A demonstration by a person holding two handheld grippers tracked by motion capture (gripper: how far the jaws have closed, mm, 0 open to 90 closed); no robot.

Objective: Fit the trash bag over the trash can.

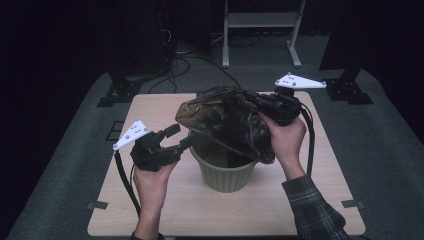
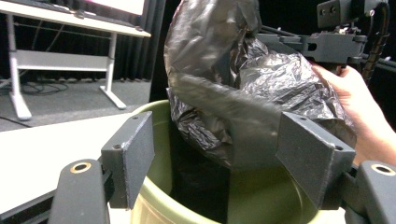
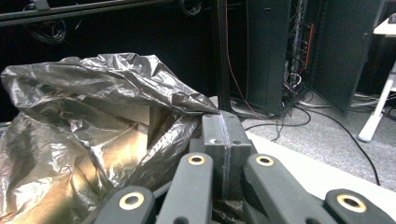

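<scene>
A ribbed olive-green bin stands in the middle of the table. Above it hangs a crumpled black plastic bag, its lower part sagging over the bin's mouth. My right gripper comes in from the right and is shut on the bag's upper edge; in the right gripper view its jaws meet on the film of the bag. My left gripper is at the bin's left rim, open. In the left gripper view its jaws stand wide, with the bag and bin beyond them, untouched.
The light wooden table has bare room to the left, right and front of the bin. Black stands sit by its far corners. A white desk frame and floor cables lie behind.
</scene>
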